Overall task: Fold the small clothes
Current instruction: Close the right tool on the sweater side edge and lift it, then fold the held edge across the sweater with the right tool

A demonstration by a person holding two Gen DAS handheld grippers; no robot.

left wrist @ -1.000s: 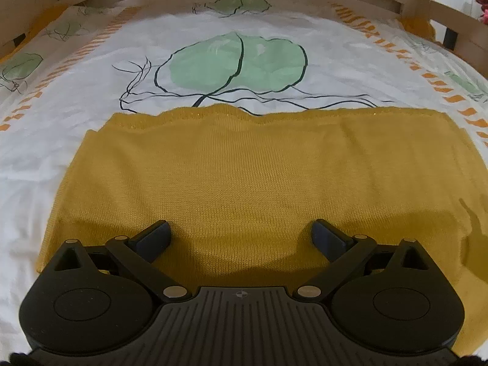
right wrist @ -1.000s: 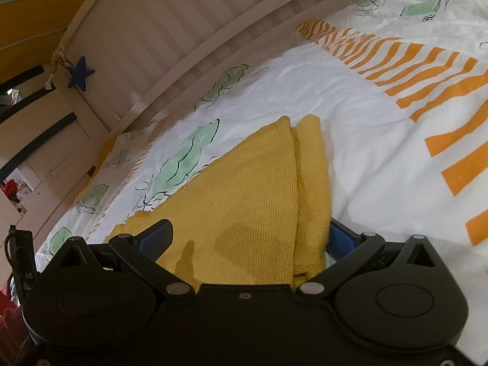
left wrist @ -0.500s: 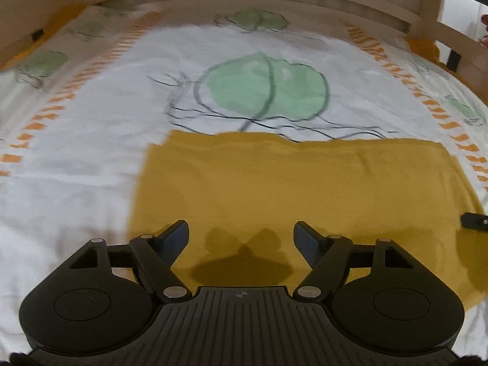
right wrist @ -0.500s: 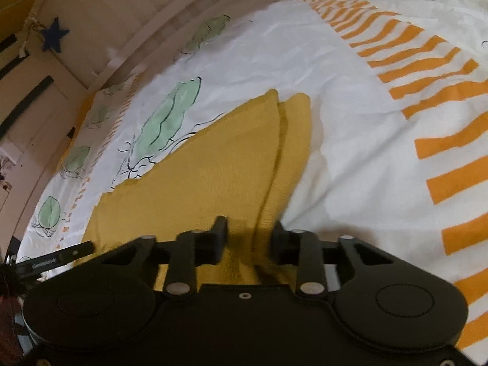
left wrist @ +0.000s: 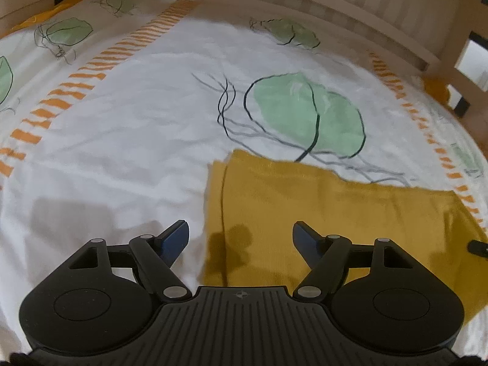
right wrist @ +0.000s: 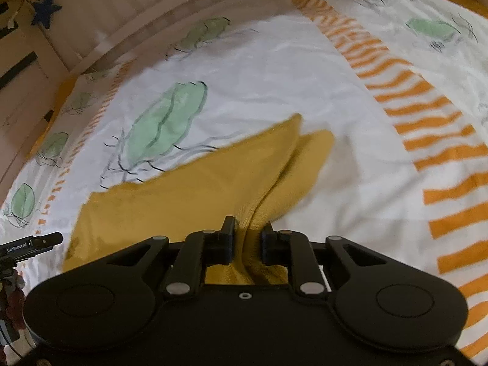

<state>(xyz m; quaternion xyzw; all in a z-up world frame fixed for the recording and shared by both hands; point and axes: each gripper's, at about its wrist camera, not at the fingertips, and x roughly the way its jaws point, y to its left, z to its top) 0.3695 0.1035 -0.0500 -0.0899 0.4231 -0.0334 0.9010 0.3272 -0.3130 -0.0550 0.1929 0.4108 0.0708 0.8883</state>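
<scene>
Your right gripper [right wrist: 247, 238] had just been closing and was clamped on a bunched fold of the yellow knit garment [right wrist: 195, 195], cloth pinched between both pads. That edge was lifted off the sheet [right wrist: 274, 70], with a second yellow layer peeling away just beside it on the right.

Your left gripper [left wrist: 239, 239] had narrowed a bit but its fingers stood well apart, nothing between them. It hung above the garment's left edge [left wrist: 305, 213]: left finger [left wrist: 175, 238] over bare white sheet, right finger over yellow cloth. No contact visible.

The rest of the garment lay flat on the bed sheet, below the green leaf print [left wrist: 305, 116]. Wooden bed rail [left wrist: 305, 9] ran along the far side. Blue star [right wrist: 45, 10] hung at top left in the right view.
</scene>
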